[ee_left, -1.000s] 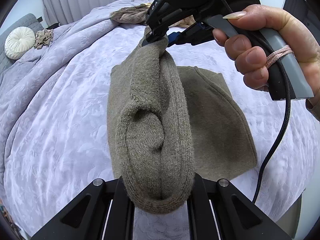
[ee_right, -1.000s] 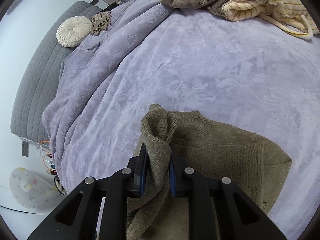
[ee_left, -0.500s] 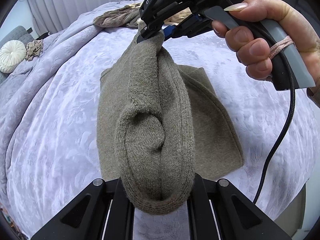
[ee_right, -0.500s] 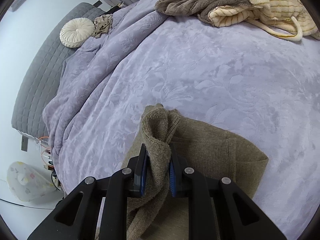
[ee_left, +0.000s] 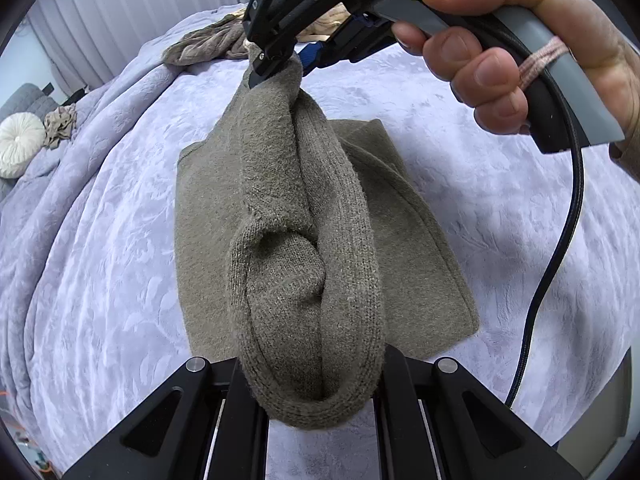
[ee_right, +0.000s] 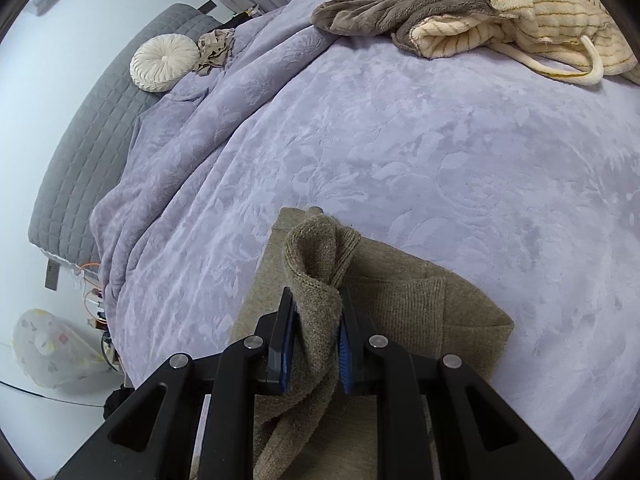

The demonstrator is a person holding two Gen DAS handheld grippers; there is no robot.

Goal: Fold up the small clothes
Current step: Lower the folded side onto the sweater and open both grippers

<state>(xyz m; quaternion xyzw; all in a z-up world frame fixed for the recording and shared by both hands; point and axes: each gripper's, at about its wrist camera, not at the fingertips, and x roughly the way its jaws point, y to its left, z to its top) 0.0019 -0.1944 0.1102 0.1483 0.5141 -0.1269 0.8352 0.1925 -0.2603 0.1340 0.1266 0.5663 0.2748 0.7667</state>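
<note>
An olive-brown knitted sweater lies partly folded on the lavender bedspread. One edge of it is lifted and stretched between both grippers. My left gripper is shut on the near end of that raised fold, its pads hidden by the knit. In the left wrist view the right gripper, held by a hand, pinches the far end. In the right wrist view the right gripper is shut on the sweater, blue pads pressing a bunched fold.
A pile of brown and cream striped plush clothes lies at the far side of the bed. A round white cushion and a beige rag rest by the grey headboard. A black cable hangs from the right gripper.
Both grippers have carried the lifted edge sideways across the sweater, so less of the flat part shows beyond it. Both grips have stayed shut on the knit.
</note>
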